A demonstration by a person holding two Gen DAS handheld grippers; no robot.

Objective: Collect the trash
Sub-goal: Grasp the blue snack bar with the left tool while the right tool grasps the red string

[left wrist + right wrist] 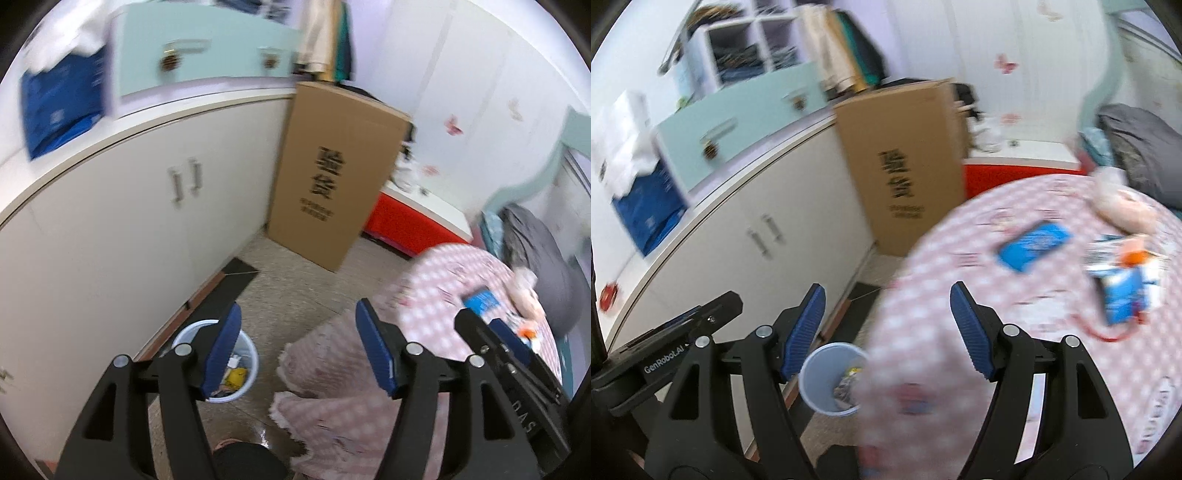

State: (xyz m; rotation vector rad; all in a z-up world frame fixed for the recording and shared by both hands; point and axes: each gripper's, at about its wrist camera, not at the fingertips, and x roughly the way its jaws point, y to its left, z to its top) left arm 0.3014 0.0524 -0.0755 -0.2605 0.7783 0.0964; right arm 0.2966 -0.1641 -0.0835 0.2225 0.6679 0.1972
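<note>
My left gripper (299, 350) is open over the floor, with nothing between its blue pads. Below its left finger stands a pale blue bin (248, 352) with wrappers inside. My right gripper (886, 325) is also open and holds nothing; it hangs at the edge of a bed with a pink checked cover (1015, 332). The bin (820, 373) shows under its left finger. On the cover lie a blue packet (1034, 245), a blue-and-white packet (1123, 295) with an orange piece (1134, 256), a red cord (1104, 334) and a crumpled pale bag (1123, 206).
A tall cardboard box (332, 177) leans against a white cabinet (129, 221). A red-sided low table (406, 221) stands behind the bed, and grey bedding (535, 258) lies at its far end. A dark mat (229, 288) lies on the floor strip between cabinet and bed.
</note>
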